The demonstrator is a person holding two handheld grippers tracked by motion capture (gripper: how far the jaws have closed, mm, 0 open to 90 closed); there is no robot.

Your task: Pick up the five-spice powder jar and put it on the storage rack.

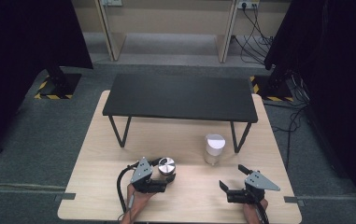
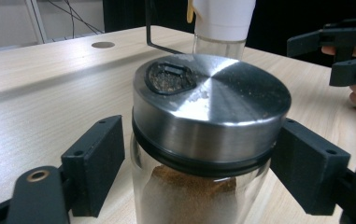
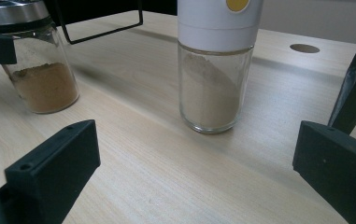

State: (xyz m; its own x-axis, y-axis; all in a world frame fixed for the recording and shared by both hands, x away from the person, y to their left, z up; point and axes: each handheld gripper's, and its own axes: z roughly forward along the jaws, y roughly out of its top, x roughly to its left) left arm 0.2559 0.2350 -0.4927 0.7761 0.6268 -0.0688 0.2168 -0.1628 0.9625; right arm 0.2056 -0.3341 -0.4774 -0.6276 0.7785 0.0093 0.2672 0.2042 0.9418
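at six o'clock on the pale wooden table [image 1: 96, 177], the left gripper [image 2: 192, 175] brackets a steel-lidded glass spice jar [image 2: 208, 140], jaws not yet clamped; lifting remains. the right gripper [image 3: 194, 182] waits, jaws apart.

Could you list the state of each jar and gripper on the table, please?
Steel-lidded jar: upright, lid on, about half full of brown powder.
White-capped jar: upright, capped, free-standing.
Left gripper: jaws around the steel-lidded jar, small gap on one side.
Right gripper: open, empty.
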